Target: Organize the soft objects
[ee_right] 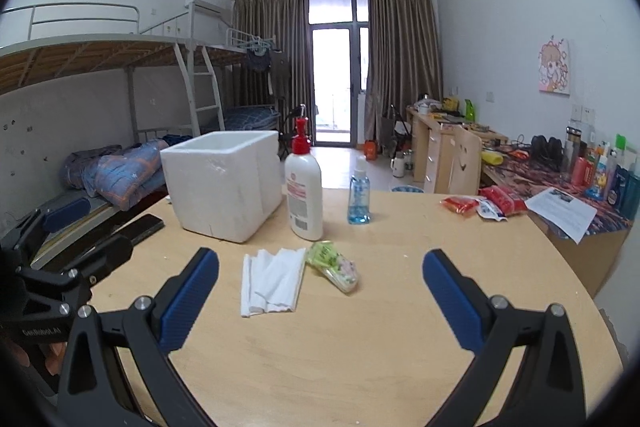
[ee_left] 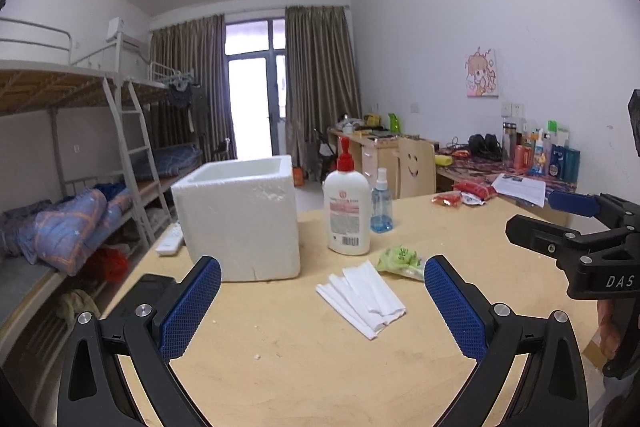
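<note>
I see soft daylight from the blown-out balcony door (ee_left: 256,87); faint shadows on the table (ee_right: 360,347). Sharp centre, fisheye bending, dark corners.

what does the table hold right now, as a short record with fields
surface: round light wooden table
container: white open-topped foam box, back left
soft items: folded white tissues; green plastic tissue pack touching their right edge
bottles: white pump bottle with red cap; clear blue spray bottle, both upright
left gripper: open, empty
right gripper: open, empty
</note>
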Tool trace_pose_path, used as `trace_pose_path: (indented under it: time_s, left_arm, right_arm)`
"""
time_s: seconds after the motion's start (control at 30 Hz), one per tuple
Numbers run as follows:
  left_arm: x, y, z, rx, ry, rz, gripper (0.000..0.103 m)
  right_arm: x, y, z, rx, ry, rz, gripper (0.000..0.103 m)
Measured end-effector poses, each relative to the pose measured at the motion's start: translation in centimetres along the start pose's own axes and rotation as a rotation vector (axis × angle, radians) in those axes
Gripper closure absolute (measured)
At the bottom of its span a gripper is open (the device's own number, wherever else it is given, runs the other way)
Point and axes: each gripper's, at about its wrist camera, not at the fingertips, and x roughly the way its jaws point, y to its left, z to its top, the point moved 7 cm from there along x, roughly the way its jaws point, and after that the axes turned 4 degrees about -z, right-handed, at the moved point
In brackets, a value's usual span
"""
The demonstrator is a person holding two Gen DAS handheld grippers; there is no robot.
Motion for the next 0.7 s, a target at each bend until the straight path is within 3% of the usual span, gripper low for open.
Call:
trace_pose_path:
  time_s: [0.7]
  left_arm:
    - [6.1,-1.2,-1.9,-0.038,0.154,-0.043,0.001]
  right_arm:
    - [4.4,-2.4,-1.5,-0.007,0.121,-0.010,0.000]
